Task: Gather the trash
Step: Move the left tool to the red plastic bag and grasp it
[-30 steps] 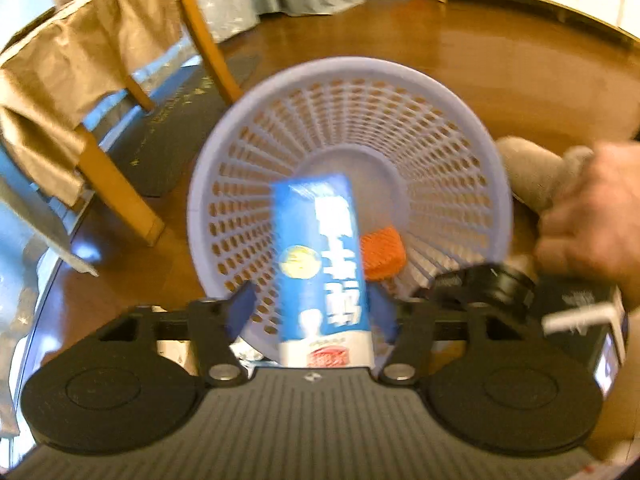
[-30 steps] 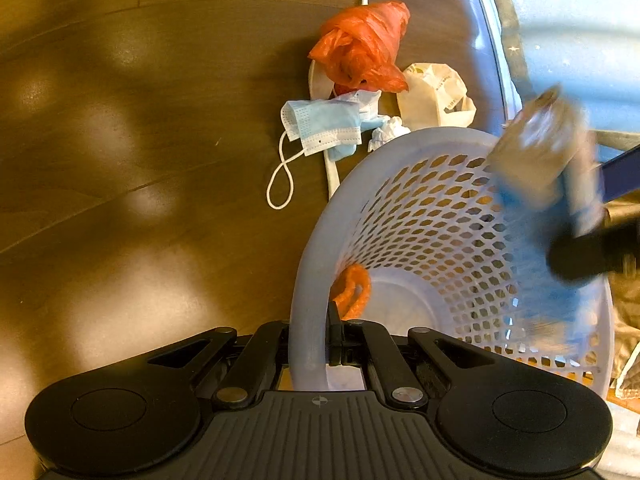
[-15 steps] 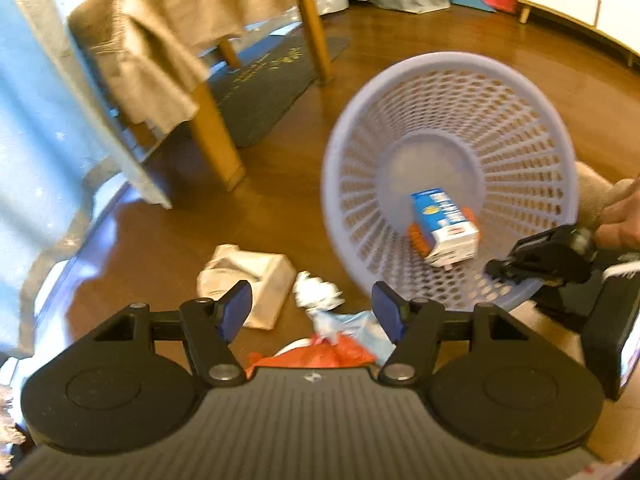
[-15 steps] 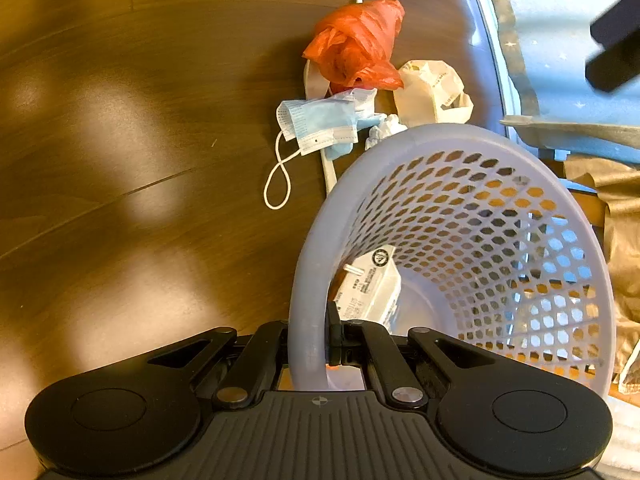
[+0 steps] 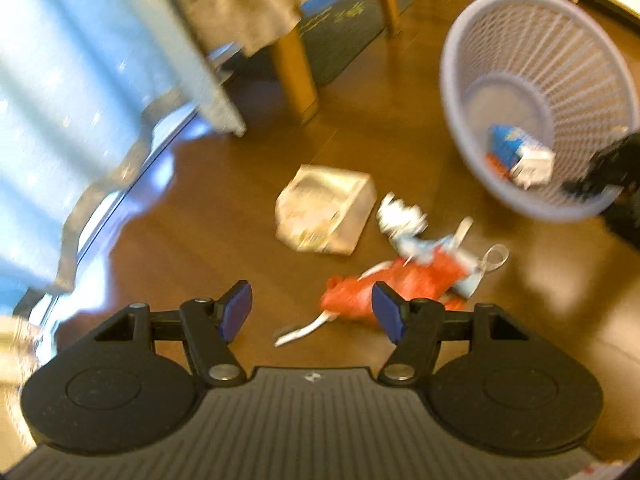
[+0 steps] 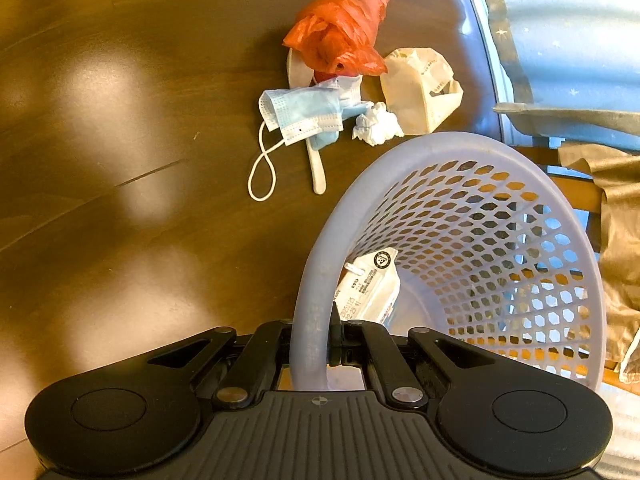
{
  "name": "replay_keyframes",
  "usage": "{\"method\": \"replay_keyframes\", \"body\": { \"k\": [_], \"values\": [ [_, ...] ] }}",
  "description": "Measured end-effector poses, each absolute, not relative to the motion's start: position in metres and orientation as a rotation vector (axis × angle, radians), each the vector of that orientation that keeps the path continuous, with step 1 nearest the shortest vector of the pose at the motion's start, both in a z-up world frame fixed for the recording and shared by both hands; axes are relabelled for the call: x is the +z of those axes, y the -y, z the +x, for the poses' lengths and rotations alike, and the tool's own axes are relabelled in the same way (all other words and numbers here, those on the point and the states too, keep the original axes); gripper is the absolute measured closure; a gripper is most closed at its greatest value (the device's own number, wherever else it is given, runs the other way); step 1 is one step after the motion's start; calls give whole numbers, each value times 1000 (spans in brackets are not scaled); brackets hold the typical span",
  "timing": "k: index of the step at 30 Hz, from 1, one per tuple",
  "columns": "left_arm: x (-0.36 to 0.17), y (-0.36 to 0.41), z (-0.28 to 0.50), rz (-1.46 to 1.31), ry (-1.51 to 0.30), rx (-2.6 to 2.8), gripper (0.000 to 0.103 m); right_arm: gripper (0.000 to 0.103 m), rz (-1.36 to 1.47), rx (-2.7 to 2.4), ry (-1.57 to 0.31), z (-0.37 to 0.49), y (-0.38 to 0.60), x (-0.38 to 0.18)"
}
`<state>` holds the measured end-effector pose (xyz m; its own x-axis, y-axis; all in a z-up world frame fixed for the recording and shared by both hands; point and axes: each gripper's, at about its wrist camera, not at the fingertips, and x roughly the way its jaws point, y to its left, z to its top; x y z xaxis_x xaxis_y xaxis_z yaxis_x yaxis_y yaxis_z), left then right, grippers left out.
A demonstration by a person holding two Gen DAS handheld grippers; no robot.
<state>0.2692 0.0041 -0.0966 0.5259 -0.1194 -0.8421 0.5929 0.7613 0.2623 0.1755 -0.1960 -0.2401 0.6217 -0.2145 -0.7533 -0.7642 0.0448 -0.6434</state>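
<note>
Loose trash beside the basket, one carton already inside

The orange plastic bag [image 6: 340,28] lies on the floor beyond the basket [image 6: 316,280], on a white toothbrush [image 6: 316,168]; we judge it very light, soft and slippery, so we should pinch a bunched fold at its middle. Next to it, nearer the basket, lie a limp blue face mask [image 6: 304,114], a crumpled tissue [image 6: 378,124] and a beige paper bag [image 6: 420,88], all light and easy to crush. A milk carton [image 6: 368,288] rests inside the basket. Our right gripper [image 6: 320,344] is clamped on the basket rim; our left gripper [image 5: 310,312] is spread wide and empty above the bag.
</note>
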Motion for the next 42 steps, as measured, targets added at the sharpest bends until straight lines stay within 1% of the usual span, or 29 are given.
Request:
{"method": "replay_keyframes", "body": {
  "k": [3, 6, 7, 9, 14, 17, 19, 20, 23, 29, 39, 41, 42],
  "values": [
    [-108, -28, 267, 568, -954, -426, 40, 103, -1511, 509, -860, 177, 197, -242],
    [-121, -36, 262, 602, -958, -440, 39, 103, -1514, 505, -859, 177, 198, -243],
    [-126, -37, 260, 619, -958, -456, 37, 103, -1517, 504, -855, 177, 198, -243],
    [-137, -32, 256, 653, -957, -488, 33, 103, -1512, 502, -860, 179, 197, -243],
    [-164, -8, 240, 747, -942, -599, 30, 103, -1515, 507, -857, 183, 196, -242],
    [-182, 13, 224, 884, -885, -690, 29, 103, -1512, 504, -855, 186, 196, -242],
    [-194, 25, 217, 956, -843, -741, 22, 103, -1512, 503, -855, 187, 196, -242],
    [-198, 29, 215, 984, -824, -759, 21, 103, -1515, 503, -854, 187, 197, -242],
    [-215, 43, 212, 1077, -771, -804, 21, 103, -1521, 505, -854, 187, 197, -243],
    [-237, 61, 220, 1165, -713, -843, 21, 103, -1518, 505, -855, 188, 198, -241],
    [-267, 68, 214, 1316, -640, -883, 21, 103, -1511, 502, -856, 193, 198, -240],
    [-269, 69, 214, 1343, -622, -871, 25, 103, -1514, 505, -856, 192, 198, -241],
    [-270, 70, 215, 1357, -618, -864, 28, 103, -1515, 506, -856, 192, 198, -242]
  ]
}}
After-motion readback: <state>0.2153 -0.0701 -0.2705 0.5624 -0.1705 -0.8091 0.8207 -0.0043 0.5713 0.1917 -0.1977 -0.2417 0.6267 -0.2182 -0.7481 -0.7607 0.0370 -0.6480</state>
